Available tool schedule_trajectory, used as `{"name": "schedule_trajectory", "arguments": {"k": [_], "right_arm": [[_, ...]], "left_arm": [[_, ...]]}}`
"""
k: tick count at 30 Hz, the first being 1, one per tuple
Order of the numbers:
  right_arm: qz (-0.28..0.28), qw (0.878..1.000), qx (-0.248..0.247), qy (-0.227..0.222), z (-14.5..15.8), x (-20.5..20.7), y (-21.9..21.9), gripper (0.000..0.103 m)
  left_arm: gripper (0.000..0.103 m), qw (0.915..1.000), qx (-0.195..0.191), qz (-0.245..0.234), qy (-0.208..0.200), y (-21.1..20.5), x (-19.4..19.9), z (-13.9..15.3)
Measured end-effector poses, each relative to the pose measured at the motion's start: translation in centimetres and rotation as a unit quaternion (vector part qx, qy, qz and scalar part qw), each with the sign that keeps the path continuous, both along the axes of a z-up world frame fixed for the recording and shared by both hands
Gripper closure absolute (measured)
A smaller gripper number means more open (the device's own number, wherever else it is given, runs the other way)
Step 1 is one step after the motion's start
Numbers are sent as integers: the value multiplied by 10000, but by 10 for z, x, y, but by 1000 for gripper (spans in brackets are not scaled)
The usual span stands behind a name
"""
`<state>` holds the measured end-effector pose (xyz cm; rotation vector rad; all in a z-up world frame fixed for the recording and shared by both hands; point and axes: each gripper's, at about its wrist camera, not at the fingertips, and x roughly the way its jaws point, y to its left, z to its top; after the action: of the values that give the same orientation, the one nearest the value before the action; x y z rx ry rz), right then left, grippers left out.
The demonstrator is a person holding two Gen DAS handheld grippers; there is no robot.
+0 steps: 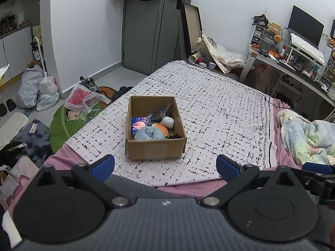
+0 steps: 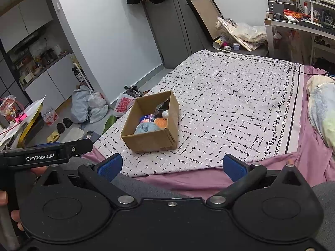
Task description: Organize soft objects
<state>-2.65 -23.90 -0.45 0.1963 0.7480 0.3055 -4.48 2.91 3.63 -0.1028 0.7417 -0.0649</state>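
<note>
An open cardboard box (image 1: 156, 149) stands on the patterned bed cover (image 1: 219, 113). Inside lie a fluffy blue toy (image 1: 149, 134), an orange plush (image 1: 160, 128), a white soft ball (image 1: 168, 122), a blue packet (image 1: 137, 126) and a grey piece (image 1: 160, 113). The box also shows in the right wrist view (image 2: 150, 140), with the blue toy (image 2: 146, 128) at its near side. My left gripper (image 1: 165, 167) is open and empty, held back from the box near the bed's front edge. My right gripper (image 2: 172, 166) is open and empty, right of the left one.
A crumpled pastel blanket (image 1: 307, 138) lies at the bed's right. A cluttered desk (image 1: 293, 62) stands at the far right. Bags (image 1: 37, 90), shoes and clothes cover the floor on the left. A grey door (image 1: 150, 31) is behind the bed.
</note>
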Motion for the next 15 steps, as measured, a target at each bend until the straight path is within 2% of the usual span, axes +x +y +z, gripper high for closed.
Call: {"name": "schedule_trajectory", "arguments": {"k": [15], "right_arm": [[-11, 10000, 73, -1, -2, -2, -3, 0]], "left_arm": [[1, 10000, 43, -23, 35, -4, -2, -2]]}}
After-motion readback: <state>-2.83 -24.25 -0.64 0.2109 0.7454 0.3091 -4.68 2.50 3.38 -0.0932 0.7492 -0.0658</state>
